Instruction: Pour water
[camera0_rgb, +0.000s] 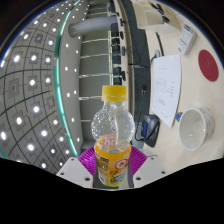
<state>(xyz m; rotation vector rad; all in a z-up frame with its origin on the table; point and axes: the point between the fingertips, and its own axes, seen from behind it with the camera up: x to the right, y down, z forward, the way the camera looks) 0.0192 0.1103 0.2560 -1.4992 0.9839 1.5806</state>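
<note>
Bottle (112, 140) was the thing to watch: a clear plastic one with a yellow cap and a yellow-and-orange label round its lower half, standing upright along the view and filling the space between the two fingers of the gripper (112, 165). The purple pads (90, 158) showed at either side of the label, and both seemed pressed against it, so the gripper was pinching the bottle by its lower body.

Largest of all around it was the ceiling (35, 80), a dark grid dotted with round lights, sweeping away to the left of the bottle with the whole room tilted. To the right of the bottle ran the pale bench (195, 95). On the bench, right of the bottle's cap, lay a white sheet of paper (165, 85). Lower down, right of the bottle's shoulder, sat a white bowl (196, 124), well apart from the bottle. Just beside the bottle's right flank, between it and the bowl, was a small dark object (147, 130); I could not tell what it was. Far beyond the paper, at the bench's far end, a red round thing (209, 63) showed in part.
</note>
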